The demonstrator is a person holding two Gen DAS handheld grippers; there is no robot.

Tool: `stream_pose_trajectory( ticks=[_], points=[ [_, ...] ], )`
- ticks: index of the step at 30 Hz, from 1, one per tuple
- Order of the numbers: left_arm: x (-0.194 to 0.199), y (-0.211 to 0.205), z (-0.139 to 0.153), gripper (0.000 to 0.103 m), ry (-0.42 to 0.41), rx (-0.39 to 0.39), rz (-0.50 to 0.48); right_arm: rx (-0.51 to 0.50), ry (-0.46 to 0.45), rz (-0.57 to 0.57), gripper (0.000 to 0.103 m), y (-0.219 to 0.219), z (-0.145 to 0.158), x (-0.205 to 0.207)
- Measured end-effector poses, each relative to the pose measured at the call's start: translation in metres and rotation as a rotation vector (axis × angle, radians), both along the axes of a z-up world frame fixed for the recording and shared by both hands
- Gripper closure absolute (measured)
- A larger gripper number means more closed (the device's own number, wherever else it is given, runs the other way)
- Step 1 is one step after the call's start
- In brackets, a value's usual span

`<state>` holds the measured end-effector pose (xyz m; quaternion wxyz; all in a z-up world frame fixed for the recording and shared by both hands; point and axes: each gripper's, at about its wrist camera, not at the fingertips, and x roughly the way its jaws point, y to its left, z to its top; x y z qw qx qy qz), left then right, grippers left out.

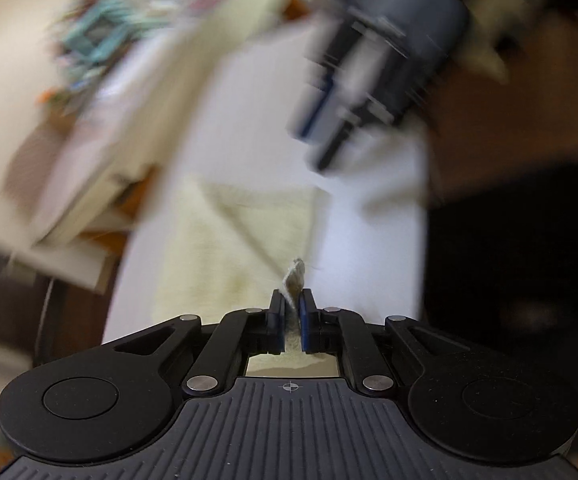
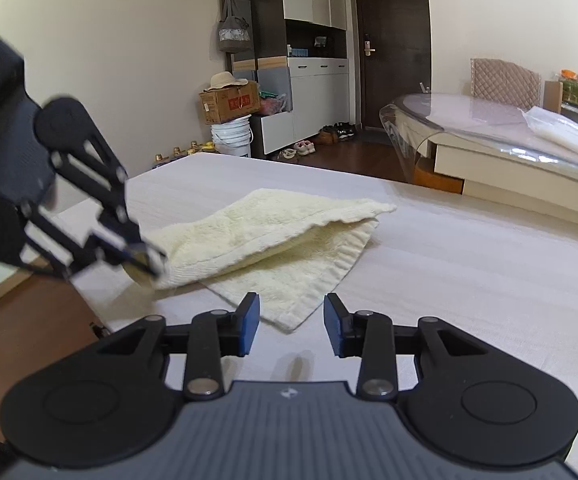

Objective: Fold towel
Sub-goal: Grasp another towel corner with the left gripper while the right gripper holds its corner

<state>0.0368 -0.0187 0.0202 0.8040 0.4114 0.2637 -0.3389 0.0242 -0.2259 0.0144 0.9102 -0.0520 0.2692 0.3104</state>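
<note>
Centrally, white worktop (image 2: 449, 264) carries cream towel (image 2: 273, 232), folded over, one corner pointing toward right wrist camera. Left gripper (image 2: 147, 258) at towel's left edge, jaws narrow, pinching towel corner; tuft of fabric pokes out between its pads in left wrist view. Right gripper (image 2: 291, 324) hovers just before near corner, jaws partly apart, holding nothing.
</note>
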Motion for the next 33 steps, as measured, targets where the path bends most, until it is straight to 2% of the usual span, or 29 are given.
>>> stream_pose_trajectory(
  ticks=[3, 5, 6, 7, 9, 12, 17, 22, 23, 24, 25, 29, 33],
  points=[
    [0.015, 0.026, 0.017, 0.096, -0.035, -0.199, 0.200, -0.021, -0.013, 0.001, 0.063, 0.002, 0.002, 0.016],
    [0.024, 0.042, 0.024, 0.096, -0.047, -0.304, 0.330, -0.038, -0.017, 0.003, 0.063, 0.004, 0.002, 0.033],
    [0.032, 0.060, 0.028, 0.096, -0.053, -0.402, 0.459, -0.049, -0.020, 0.004, 0.063, 0.006, 0.001, 0.040],
    [0.038, 0.073, 0.028, 0.096, -0.042, -0.460, 0.548, -0.063, -0.023, 0.007, 0.062, 0.008, 0.001, 0.048],
    [0.049, 0.098, 0.025, 0.096, -0.021, -0.540, 0.692, -0.087, -0.030, 0.015, 0.061, 0.013, 0.000, 0.062],
    [0.065, 0.122, 0.011, 0.096, 0.036, -0.544, 0.791, -0.128, -0.048, 0.033, 0.060, 0.021, -0.002, 0.080],
    [0.071, 0.134, -0.009, 0.096, 0.096, -0.530, 0.806, -0.201, -0.100, 0.108, 0.060, 0.036, -0.005, 0.095],
    [0.067, 0.133, -0.011, 0.096, 0.105, -0.524, 0.788, -0.340, -0.261, 0.250, 0.063, 0.061, -0.009, 0.077],
    [0.058, 0.132, -0.007, 0.096, 0.108, -0.523, 0.784, -0.359, -0.281, 0.268, 0.069, 0.064, -0.010, 0.074],
    [0.055, 0.133, -0.006, 0.096, 0.113, -0.524, 0.778, -0.391, -0.298, 0.287, 0.090, 0.069, -0.011, 0.072],
    [0.053, 0.132, -0.003, 0.096, 0.117, -0.529, 0.771, -0.412, -0.306, 0.291, 0.099, 0.071, -0.011, 0.070],
    [0.044, 0.123, 0.003, 0.096, 0.130, -0.551, 0.707, -0.436, -0.334, 0.261, 0.099, 0.071, -0.001, 0.061],
    [0.030, 0.105, 0.018, 0.096, 0.137, -0.595, 0.611, -0.438, -0.408, 0.160, 0.099, 0.055, 0.024, 0.041]
  ],
)
